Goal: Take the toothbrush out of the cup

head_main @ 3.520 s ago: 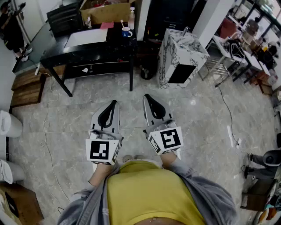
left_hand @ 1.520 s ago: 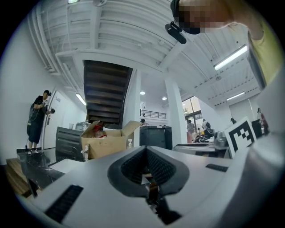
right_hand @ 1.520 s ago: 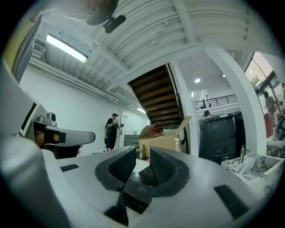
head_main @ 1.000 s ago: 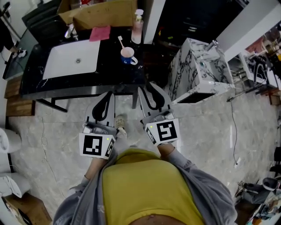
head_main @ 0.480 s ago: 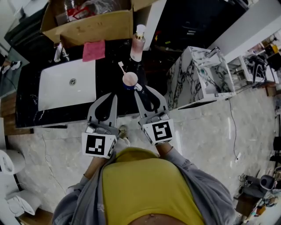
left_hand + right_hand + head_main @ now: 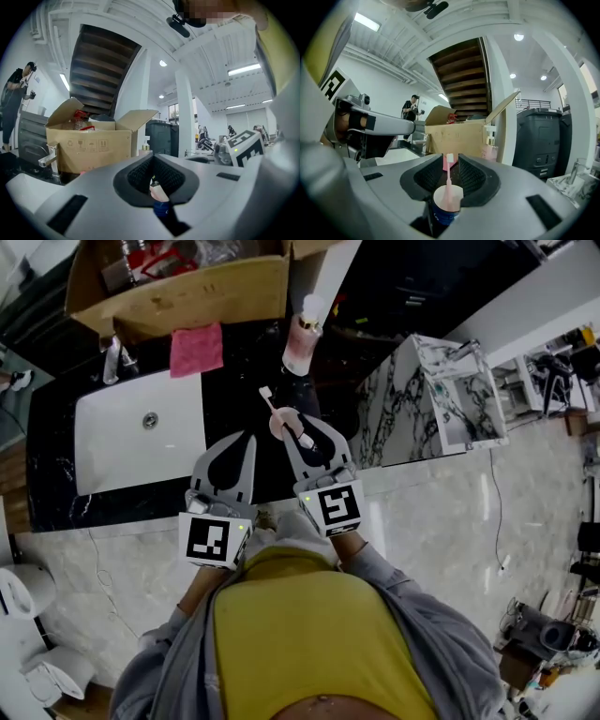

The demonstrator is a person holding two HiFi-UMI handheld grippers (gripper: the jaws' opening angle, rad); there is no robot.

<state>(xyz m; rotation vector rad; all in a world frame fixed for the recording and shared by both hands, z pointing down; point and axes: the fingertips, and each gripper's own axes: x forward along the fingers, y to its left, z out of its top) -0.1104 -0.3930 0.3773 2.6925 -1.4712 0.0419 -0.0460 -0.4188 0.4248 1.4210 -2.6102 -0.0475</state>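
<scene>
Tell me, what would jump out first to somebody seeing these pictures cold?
The blue cup with a pink toothbrush standing in it draws the eye, right between the parted fingers of the right gripper. Beside it the left gripper, fingers together, with a black-and-white marker cube at its rear, hangs over the black counter next to a white rectangular sink. Behind sits an open brown cardboard box.

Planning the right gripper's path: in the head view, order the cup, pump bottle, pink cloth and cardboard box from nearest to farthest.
From the right gripper:
1. cup, at its jaw tips
2. pump bottle, straight ahead
3. pink cloth, ahead and left
4. cardboard box, behind the cloth
</scene>
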